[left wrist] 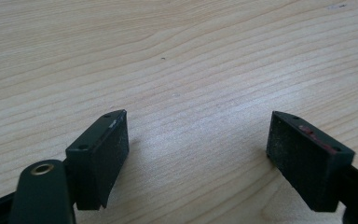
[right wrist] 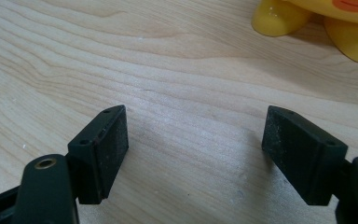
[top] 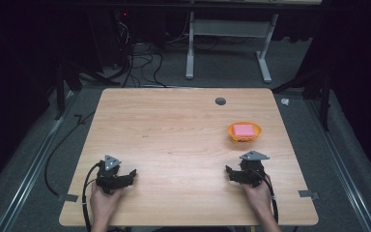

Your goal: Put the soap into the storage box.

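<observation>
A pale wooden table stands on grey carpet in a dark room, an orange bowl holding a pink block near its right edge (ahead of the right gripper), while the left gripper rests near the front-left, both released with jaws spread

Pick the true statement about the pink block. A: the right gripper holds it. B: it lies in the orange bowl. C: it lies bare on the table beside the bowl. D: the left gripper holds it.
B: the pink block sits inside the orange bowl, and both grippers are open and hold nothing.
</observation>
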Demonstrator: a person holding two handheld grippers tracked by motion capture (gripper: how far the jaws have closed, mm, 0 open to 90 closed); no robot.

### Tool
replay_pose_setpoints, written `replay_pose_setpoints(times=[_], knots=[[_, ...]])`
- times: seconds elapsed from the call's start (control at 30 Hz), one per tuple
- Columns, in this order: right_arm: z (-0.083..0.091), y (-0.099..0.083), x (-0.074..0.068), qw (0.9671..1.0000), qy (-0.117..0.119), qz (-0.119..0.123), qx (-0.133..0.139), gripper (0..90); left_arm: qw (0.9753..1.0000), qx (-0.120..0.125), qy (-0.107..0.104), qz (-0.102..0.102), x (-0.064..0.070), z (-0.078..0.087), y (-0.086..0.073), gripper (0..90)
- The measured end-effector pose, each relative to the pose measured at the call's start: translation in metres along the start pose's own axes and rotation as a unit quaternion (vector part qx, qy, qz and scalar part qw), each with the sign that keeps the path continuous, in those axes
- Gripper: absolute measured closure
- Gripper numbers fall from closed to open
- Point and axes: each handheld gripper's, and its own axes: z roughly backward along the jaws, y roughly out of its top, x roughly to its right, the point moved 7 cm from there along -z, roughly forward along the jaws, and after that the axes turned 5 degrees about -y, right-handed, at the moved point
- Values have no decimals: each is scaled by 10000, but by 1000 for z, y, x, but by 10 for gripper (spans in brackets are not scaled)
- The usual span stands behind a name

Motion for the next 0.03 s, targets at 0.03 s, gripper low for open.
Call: replay_pose_setpoints(times=[0.03], knots=[[0,0,0,10000,8,-7,-4,232,10000,1,0,0,0,0,0,212]])
